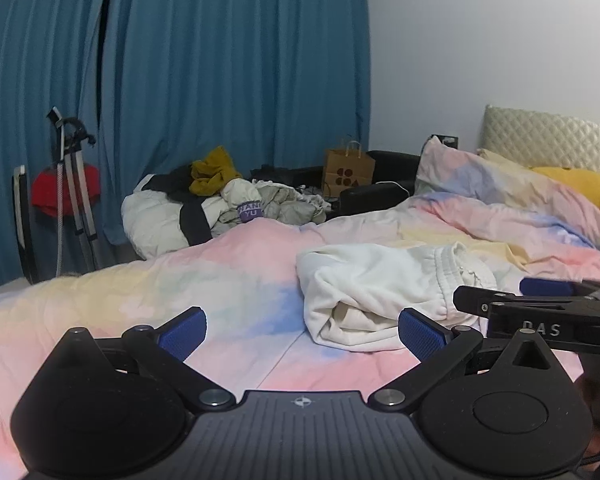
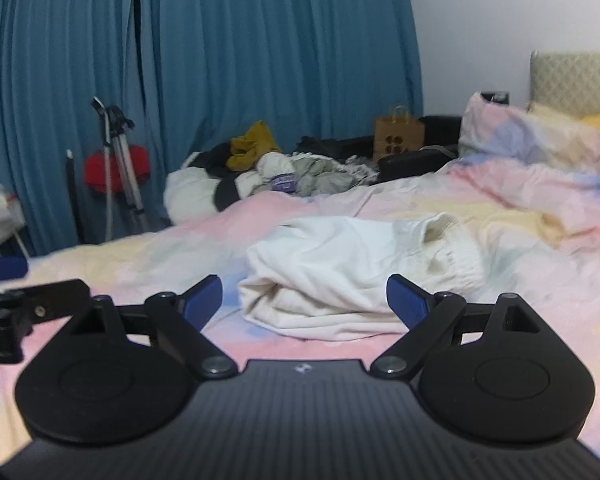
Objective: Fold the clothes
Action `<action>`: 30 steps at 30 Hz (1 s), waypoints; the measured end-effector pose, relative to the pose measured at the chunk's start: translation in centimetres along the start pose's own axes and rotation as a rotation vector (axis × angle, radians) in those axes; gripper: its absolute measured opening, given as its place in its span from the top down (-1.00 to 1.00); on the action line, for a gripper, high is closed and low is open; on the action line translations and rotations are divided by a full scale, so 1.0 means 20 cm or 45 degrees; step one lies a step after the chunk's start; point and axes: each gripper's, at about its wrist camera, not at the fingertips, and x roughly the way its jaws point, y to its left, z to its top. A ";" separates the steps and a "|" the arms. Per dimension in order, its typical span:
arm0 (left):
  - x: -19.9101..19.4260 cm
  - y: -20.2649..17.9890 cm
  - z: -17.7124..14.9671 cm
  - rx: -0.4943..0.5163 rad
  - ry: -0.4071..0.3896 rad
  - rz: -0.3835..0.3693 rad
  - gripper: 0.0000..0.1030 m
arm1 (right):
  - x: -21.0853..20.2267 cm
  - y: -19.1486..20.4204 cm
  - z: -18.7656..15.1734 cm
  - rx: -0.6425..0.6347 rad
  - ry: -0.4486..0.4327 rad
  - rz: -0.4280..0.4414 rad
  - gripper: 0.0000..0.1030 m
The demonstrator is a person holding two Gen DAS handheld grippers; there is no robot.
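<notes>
A cream-white garment (image 1: 380, 292) lies folded into a thick bundle on the pastel bedspread (image 1: 180, 292), its ribbed waistband at the right. The same garment (image 2: 352, 276) fills the middle of the right wrist view. My left gripper (image 1: 302, 334) stands open just short of the bundle's left part, nothing between its blue pads. My right gripper (image 2: 304, 304) is open too, pulled back from the bundle's near edge and empty. In the left wrist view the right gripper (image 1: 540, 304) shows at the right edge, beside the waistband.
A heap of unfolded clothes (image 1: 220, 200) lies at the far side of the bed, with a brown paper bag (image 1: 348, 170) behind it. Pillows (image 1: 500, 184) are at the right by the headboard. Blue curtains (image 1: 220, 60) and a tripod (image 1: 74, 184) stand at the left.
</notes>
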 end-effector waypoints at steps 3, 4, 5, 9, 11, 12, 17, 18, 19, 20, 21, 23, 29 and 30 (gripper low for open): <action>-0.01 0.02 0.00 -0.020 -0.008 -0.004 -1.00 | 0.00 0.02 -0.02 -0.021 0.004 -0.003 -0.76; -0.01 0.03 0.00 -0.026 -0.008 0.000 -1.00 | 0.00 0.02 -0.02 -0.042 0.001 -0.014 -0.76; -0.01 0.04 0.00 -0.033 -0.008 0.004 -1.00 | 0.01 0.02 -0.02 -0.047 -0.001 -0.031 -0.76; 0.01 0.04 -0.01 -0.019 0.021 0.035 -1.00 | 0.01 0.01 -0.03 -0.015 0.001 -0.066 -0.76; 0.03 0.03 -0.01 -0.018 0.040 0.051 -1.00 | 0.02 0.00 -0.04 -0.010 0.004 -0.070 -0.76; 0.03 0.03 -0.02 -0.016 0.045 0.055 -1.00 | 0.02 0.00 -0.05 -0.013 0.010 -0.077 -0.76; 0.04 0.03 -0.02 -0.010 0.053 0.064 -1.00 | 0.05 0.01 -0.07 -0.043 0.035 -0.136 -0.76; 0.04 0.02 -0.03 -0.009 0.054 0.064 -1.00 | 0.05 0.01 -0.07 -0.041 0.031 -0.143 -0.76; 0.04 0.02 -0.03 -0.008 0.054 0.064 -1.00 | 0.04 0.01 -0.07 -0.039 0.027 -0.151 -0.76; 0.04 0.02 -0.03 -0.007 0.055 0.065 -1.00 | 0.04 0.00 -0.07 -0.033 0.024 -0.156 -0.76; 0.04 0.02 -0.03 -0.006 0.056 0.065 -1.00 | 0.04 0.00 -0.07 -0.027 0.021 -0.162 -0.76; 0.04 0.02 -0.03 -0.008 0.057 0.074 -1.00 | 0.03 -0.01 -0.07 -0.017 0.020 -0.162 -0.76; 0.05 0.02 -0.03 -0.014 0.059 0.087 -1.00 | 0.04 -0.02 -0.07 -0.002 0.036 -0.170 -0.76; 0.05 0.02 -0.04 -0.014 0.060 0.088 -1.00 | 0.04 -0.02 -0.07 -0.001 0.038 -0.175 -0.76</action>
